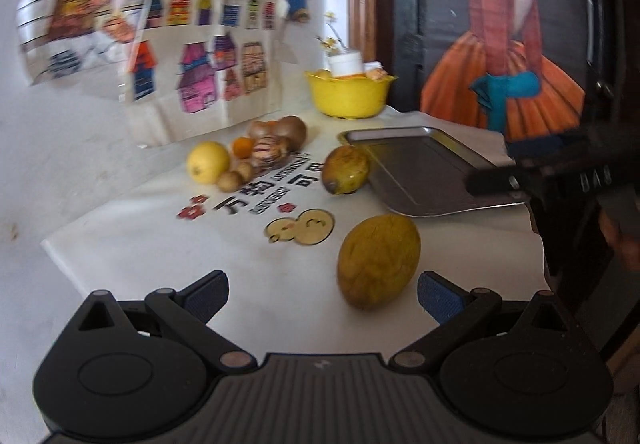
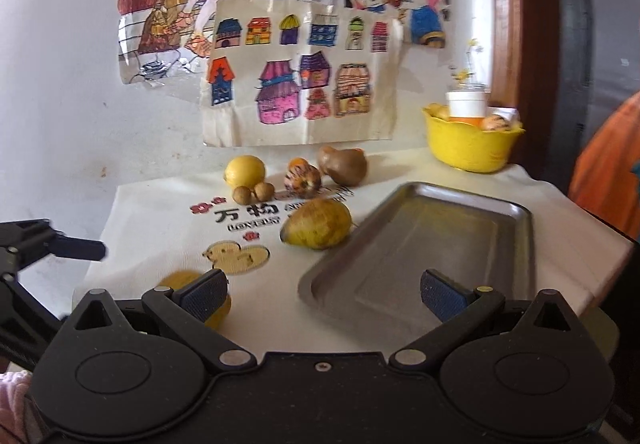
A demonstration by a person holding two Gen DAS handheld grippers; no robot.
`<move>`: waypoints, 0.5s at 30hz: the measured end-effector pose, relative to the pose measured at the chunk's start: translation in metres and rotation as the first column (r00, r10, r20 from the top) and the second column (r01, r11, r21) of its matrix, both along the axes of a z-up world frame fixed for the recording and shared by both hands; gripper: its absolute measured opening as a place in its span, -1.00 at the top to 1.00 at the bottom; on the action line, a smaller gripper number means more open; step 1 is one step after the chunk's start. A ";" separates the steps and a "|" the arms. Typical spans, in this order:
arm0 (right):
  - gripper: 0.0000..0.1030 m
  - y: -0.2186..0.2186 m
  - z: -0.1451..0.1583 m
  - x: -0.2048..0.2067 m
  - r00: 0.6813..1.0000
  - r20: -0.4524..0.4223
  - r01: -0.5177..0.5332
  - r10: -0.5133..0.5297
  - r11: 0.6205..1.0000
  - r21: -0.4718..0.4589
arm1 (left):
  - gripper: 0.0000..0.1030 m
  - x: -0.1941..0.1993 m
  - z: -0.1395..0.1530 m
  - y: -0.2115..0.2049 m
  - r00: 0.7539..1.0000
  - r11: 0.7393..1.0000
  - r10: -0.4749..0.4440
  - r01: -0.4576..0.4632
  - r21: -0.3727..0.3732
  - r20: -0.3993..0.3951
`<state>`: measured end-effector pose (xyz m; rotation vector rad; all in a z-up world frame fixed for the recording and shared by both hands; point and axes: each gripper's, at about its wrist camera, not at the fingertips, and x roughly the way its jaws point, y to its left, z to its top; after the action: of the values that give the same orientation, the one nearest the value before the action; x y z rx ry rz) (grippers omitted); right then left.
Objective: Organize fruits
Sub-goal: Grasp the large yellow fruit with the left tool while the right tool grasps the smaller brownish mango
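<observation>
A wrinkled yellow-green fruit [image 1: 378, 261] lies on the white cloth, just ahead of my open left gripper [image 1: 322, 298], nearer its right finger. A second yellow-green fruit [image 1: 346, 169] [image 2: 318, 224] rests against the empty metal tray [image 1: 424, 167] [image 2: 432, 244]. Further back lie a yellow lemon [image 1: 208, 161] [image 2: 245, 170], small brown round fruits [image 2: 254, 192], a striped fruit [image 2: 302, 179] and a brown fruit [image 2: 344, 165]. My right gripper [image 2: 324, 294] is open and empty over the tray's near corner. The near fruit [image 2: 182, 280] shows partly behind its left finger.
A yellow bowl [image 1: 348, 93] [image 2: 470, 147] with a white jar and small items stands at the back right. Children's drawings hang on the wall behind. The cloth's edge drops off left and right. The other gripper shows at each view's side [image 1: 540, 175] [image 2: 60, 244].
</observation>
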<state>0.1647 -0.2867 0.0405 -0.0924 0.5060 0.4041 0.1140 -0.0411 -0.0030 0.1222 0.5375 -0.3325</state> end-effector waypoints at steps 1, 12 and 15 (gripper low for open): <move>-0.99 0.000 0.003 0.008 1.000 -0.005 -0.026 0.026 1.000 -0.002 | -0.99 0.005 0.000 -0.002 1.000 1.000 -0.011 0.011 0.003 -0.007; -0.99 0.024 0.000 0.086 0.965 -0.048 -0.260 0.257 0.962 -0.085 | -0.98 0.046 -0.007 -0.024 0.979 0.981 -0.185 0.189 0.046 -0.089; -0.99 0.030 -0.009 0.111 0.953 -0.090 -0.295 0.288 0.953 -0.066 | -0.93 0.053 -0.009 -0.026 0.971 0.975 -0.214 0.218 0.028 -0.105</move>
<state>0.2755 -0.2566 0.0318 -0.2304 0.5887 0.6796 0.1673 -0.0672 -0.0116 0.2041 0.6332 -0.5434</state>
